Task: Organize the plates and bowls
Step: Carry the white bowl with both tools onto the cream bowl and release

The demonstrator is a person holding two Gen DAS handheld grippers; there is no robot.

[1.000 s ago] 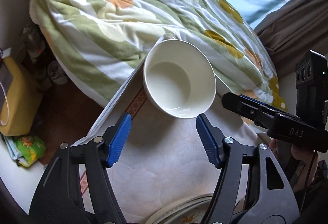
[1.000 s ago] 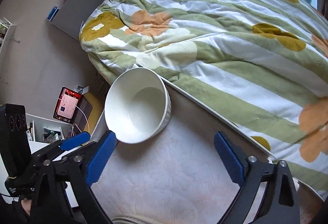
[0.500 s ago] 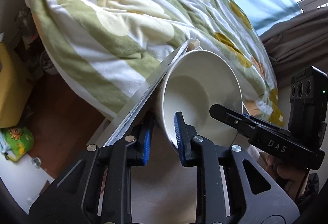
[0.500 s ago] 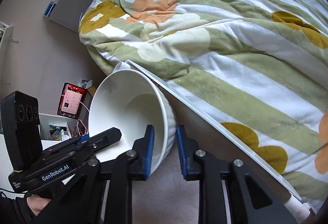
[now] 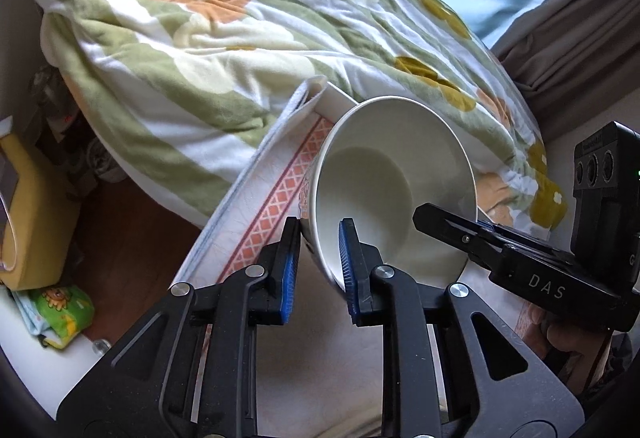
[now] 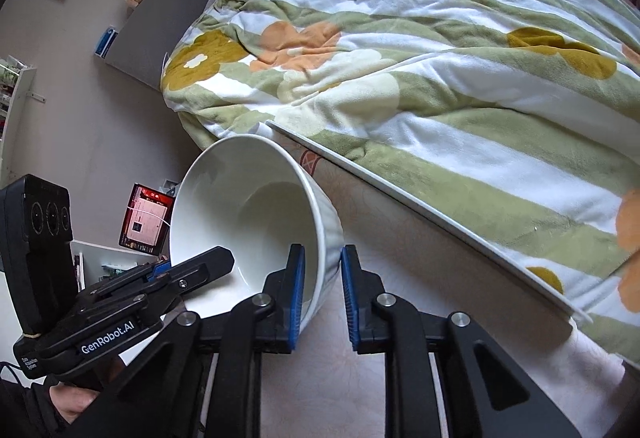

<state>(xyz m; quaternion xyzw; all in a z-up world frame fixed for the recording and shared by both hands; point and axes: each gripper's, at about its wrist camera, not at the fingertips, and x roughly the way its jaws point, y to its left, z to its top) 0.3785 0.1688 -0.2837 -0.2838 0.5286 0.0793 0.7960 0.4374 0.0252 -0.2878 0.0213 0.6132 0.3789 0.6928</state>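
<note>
A white bowl (image 5: 396, 173) is held tilted above the table, its mouth turned toward the cameras; it also shows in the right wrist view (image 6: 248, 205). My left gripper (image 5: 319, 270) is shut on the bowl's near left rim, one blue pad inside and one outside. My right gripper (image 6: 322, 296) is shut on the bowl's right rim the same way. Each gripper shows in the other's view, the right gripper (image 5: 520, 262) at the bowl's right and the left gripper (image 6: 132, 302) at its left.
The small table (image 5: 256, 197) has a pale cloth with an orange lattice border and a white edge (image 6: 420, 201). A bed with a green floral blanket (image 6: 400, 49) lies just beyond it. A yellow box (image 5: 36, 213) stands on the floor at left. A curtain (image 5: 580, 25) hangs at right.
Both grippers were open a second ago with the bowl resting on the table. They closed on opposite rims and have lifted and tilted the bowl.
</note>
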